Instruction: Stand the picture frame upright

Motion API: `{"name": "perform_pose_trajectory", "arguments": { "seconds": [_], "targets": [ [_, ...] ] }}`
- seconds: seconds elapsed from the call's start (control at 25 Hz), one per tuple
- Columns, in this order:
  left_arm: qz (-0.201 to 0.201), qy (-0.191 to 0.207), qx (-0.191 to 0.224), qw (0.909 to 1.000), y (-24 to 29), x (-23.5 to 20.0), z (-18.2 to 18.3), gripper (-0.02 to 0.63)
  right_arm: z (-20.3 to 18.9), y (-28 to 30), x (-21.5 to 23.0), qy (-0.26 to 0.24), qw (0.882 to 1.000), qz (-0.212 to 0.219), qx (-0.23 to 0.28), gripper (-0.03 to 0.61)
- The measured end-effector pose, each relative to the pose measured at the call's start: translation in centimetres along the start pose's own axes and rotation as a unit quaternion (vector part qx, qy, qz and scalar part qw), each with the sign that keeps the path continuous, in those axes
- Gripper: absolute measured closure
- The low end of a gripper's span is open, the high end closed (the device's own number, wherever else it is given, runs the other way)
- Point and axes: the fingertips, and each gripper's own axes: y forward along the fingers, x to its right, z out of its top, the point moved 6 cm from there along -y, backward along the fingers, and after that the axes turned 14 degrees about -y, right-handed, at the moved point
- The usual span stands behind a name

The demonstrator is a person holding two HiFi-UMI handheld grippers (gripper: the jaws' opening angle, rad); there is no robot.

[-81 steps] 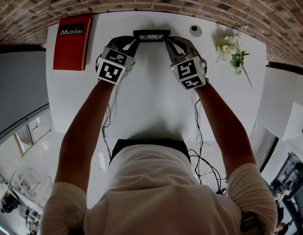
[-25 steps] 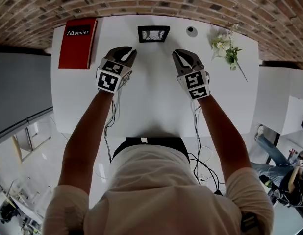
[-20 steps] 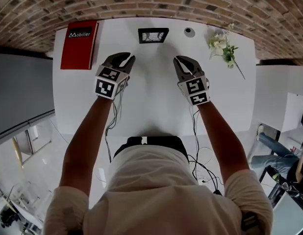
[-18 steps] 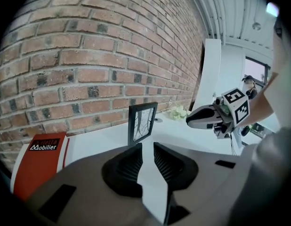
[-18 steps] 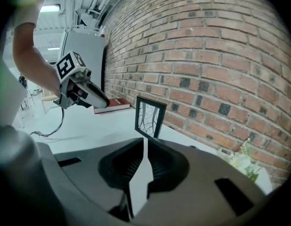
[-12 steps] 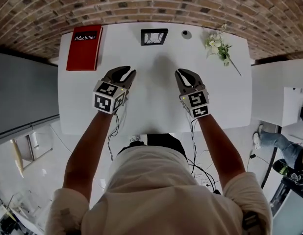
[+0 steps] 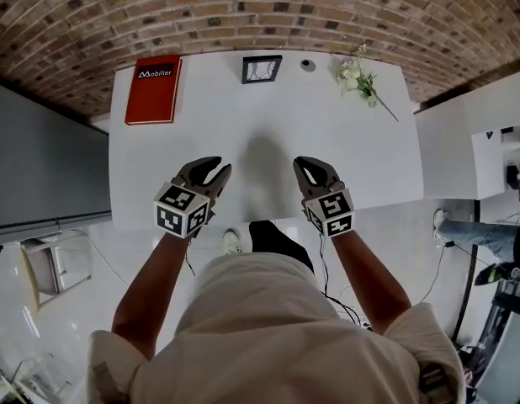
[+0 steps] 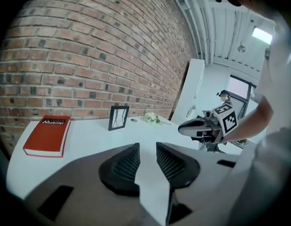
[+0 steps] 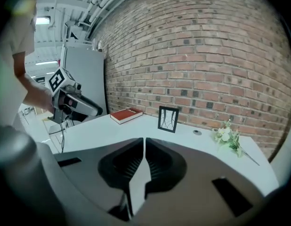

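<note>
The black picture frame [image 7: 261,69] [image 8: 118,117] [image 9: 168,119] stands upright near the far edge of the white table [image 7: 142,167], close to the brick wall. Both grippers hover over the table's near edge, far from the frame. My left gripper [image 7: 219,167] [image 8: 148,147] is open; its jaws have just been opening, with nothing between them. My right gripper [image 7: 305,167] [image 9: 143,141] has its jaws almost together, only a thin slit showing, and holds nothing. Each gripper shows in the other's view.
A red book [image 7: 154,90] [image 8: 47,134] lies flat at the far left corner. A sprig of white flowers [image 7: 361,81] [image 9: 228,136] lies at the far right, with a small round object [image 7: 307,64] between it and the frame. White furniture [image 7: 462,154] stands right of the table.
Both grippers have drawn back from near the frame to the table's near edge and risen a little. The frame has stayed upright where it was.
</note>
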Motion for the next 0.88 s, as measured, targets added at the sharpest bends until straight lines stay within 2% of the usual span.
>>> {"name": "perform_pose_trajectory", "arguments": {
  "seconds": [0.28, 0.44, 0.6, 0.88],
  "targets": [
    [-0.017, -0.002, -0.006, 0.9998, -6.0, 3.1, -3.5, 0.518, 0.9, -5.3, -4.6, 0.006, 1.000, 0.000, 0.008, 0.561],
    [-0.029, 0.006, -0.012, 0.9995, -8.6, 4.0, -5.2, 0.553, 1.2, -7.3, -7.4, 0.016, 1.000, 0.005, 0.014, 0.563],
    [-0.040, 0.001, -0.022, 0.9990, -10.4, 4.7, -6.6, 0.618, 1.7, -8.7, -9.7, 0.021, 0.999, 0.024, 0.016, 0.574],
    [-0.064, -0.003, -0.032, 0.9974, -12.1, 6.0, -8.6, 0.619, 2.1, -10.4, -12.6, 0.036, 0.999, 0.036, 0.018, 0.574]
  ]
}}
